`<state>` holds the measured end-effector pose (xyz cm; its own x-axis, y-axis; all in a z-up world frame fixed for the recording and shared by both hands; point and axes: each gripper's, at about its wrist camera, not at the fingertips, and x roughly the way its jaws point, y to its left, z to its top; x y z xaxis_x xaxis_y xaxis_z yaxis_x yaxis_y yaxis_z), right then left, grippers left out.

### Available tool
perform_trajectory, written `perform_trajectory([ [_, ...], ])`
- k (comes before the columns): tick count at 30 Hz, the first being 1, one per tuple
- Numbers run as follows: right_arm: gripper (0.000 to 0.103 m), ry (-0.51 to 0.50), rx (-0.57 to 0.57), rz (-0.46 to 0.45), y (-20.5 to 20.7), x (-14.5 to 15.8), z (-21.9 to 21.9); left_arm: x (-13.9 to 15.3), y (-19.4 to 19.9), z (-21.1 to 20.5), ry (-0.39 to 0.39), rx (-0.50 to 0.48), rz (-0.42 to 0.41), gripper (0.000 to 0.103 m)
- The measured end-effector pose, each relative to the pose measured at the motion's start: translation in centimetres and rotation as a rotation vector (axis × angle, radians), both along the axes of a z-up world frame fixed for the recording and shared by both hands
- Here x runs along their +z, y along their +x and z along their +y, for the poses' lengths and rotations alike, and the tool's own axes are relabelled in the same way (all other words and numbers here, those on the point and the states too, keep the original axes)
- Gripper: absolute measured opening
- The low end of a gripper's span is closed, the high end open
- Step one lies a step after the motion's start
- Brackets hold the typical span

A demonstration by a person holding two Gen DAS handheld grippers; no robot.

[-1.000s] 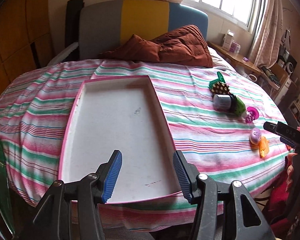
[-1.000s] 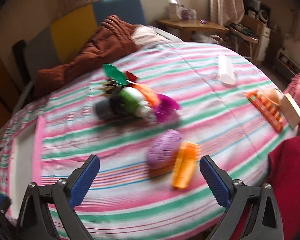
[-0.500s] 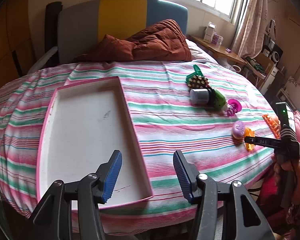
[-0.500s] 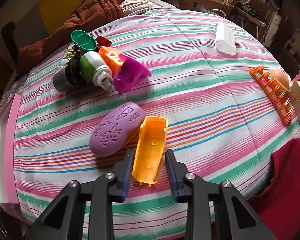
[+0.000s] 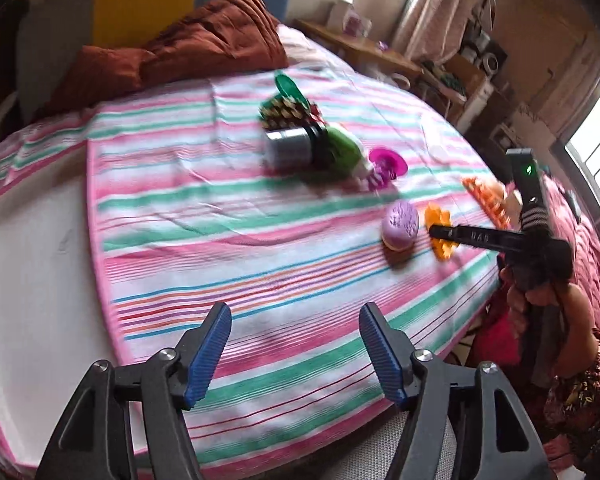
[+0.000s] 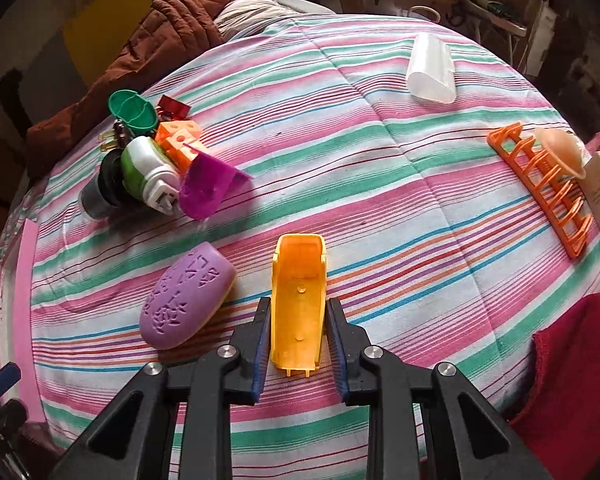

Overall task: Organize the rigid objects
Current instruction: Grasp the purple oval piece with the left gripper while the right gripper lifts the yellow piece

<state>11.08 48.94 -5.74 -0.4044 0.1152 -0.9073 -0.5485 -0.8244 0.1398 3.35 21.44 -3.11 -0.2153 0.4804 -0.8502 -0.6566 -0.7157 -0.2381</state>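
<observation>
My right gripper (image 6: 299,320) is shut on a yellow-orange plastic shell (image 6: 299,280) that lies open side up on the striped bedspread. Just left of it rests a purple oval case (image 6: 188,294). In the left wrist view the same gripper (image 5: 436,232) reaches in from the right over the yellow shell (image 5: 440,214), next to the purple case (image 5: 400,222). My left gripper (image 5: 295,316) hovers over bare bedspread, its jaws opening with nothing between them. The white tray with its pink rim (image 5: 94,240) lies to its left.
A pile of a green cup (image 6: 134,110), a dark canister (image 6: 100,192), a green-and-white bottle (image 6: 148,172), an orange block (image 6: 178,142) and a magenta scoop (image 6: 208,188) lies at the far left. An orange rack (image 6: 540,184) and a white container (image 6: 430,70) lie at the right.
The right gripper came down and closed on the yellow shell. The left gripper swung right, from above the tray to above the bedspread, and its jaws spread wider.
</observation>
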Motion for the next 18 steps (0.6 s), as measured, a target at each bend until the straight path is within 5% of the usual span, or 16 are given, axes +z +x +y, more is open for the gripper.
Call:
perform_trajectory([
  [4, 0.026, -0.023, -0.025, 0.0, 0.3, 0.0, 1.1, -1.6, 0.1, 3.7, -0.029, -0.077, -0.041, 0.072],
  [12, 0.027, -0.035, -0.022, -0.001, 0.1, -0.2, 1.3, -1.8, 1.3, 12.4, -0.063, -0.311, 0.027, 0.072],
  [18, 0.026, -0.041, -0.047, -0.013, 0.2, -0.2, 2.2, -3.5, -0.4, 15.6, -0.061, -0.331, -0.028, 0.064],
])
